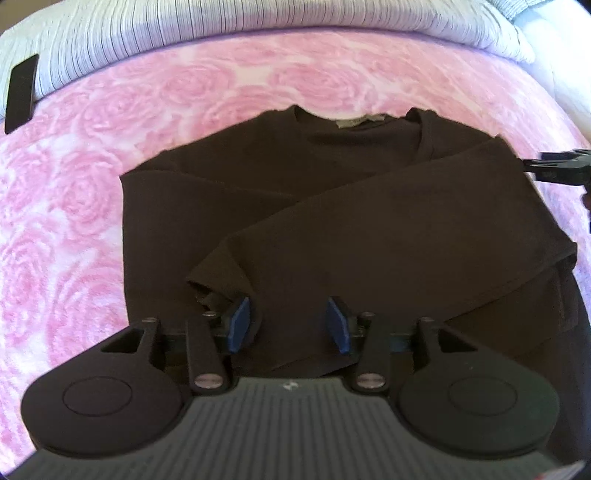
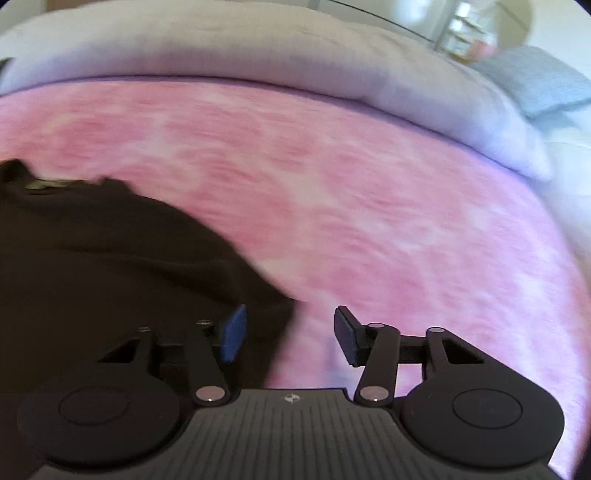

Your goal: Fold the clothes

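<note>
A dark brown long-sleeved top lies flat on the pink rose-patterned blanket, neck away from me, with one sleeve folded diagonally across its body. My left gripper is open and empty just above the garment's near part, beside the sleeve cuff. My right gripper is open and empty over the garment's right edge, with the blanket under its right finger. The right gripper also shows at the right edge of the left wrist view. The right wrist view is blurred.
A grey striped cover lies along the far side of the bed. A black flat object sits at the far left on it. A blue-grey pillow lies at the far right.
</note>
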Demonstrator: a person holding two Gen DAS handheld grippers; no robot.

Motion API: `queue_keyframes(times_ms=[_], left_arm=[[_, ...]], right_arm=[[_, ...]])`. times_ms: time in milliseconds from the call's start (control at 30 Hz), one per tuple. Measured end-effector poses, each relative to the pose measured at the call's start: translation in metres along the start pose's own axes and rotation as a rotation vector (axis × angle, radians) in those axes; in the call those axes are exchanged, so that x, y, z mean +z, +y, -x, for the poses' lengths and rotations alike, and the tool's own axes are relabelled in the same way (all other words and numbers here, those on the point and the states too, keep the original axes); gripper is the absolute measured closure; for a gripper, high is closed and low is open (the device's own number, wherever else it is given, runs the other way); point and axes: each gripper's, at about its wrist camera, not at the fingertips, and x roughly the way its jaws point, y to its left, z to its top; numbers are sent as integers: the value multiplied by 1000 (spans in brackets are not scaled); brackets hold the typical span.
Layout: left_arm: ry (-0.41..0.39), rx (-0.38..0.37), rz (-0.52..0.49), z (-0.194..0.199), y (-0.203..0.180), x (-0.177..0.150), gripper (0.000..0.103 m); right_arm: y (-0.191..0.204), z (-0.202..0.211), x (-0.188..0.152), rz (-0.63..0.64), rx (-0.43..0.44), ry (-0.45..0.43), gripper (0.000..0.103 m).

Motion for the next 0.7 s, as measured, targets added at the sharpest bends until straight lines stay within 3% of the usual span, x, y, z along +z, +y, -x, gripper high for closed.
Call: queue_keyframes(times_ms=[67, 233, 300, 400, 467, 567, 633, 700], left_arm=[[13, 4, -3, -7, 1, 0, 61], [22, 5, -7, -18, 8, -5, 58], [17, 0, -7, -18, 11, -7, 57], [17, 17, -12, -5, 9, -8, 60], [-14, 24, -15, 14, 9, -14, 57], [-6, 30, 7, 38, 8, -32, 54], [16, 26, 15, 53, 4, -51, 53], [33, 20, 7, 70, -2, -72, 50]], right_arm=[[-14, 3, -6, -55, -31, 32, 55], [-5, 47, -21, -51, 175, -104, 52], [10, 49, -34, -11, 241, -54, 43], [29, 51, -55, 35, 297, 49, 43], [30, 72, -64, -4, 300, 62, 40], [31, 105, -79, -61, 304, 82, 25], [36, 128, -87, -81, 309, 102, 34], [52, 150, -97, -55, 324, 140, 58]])
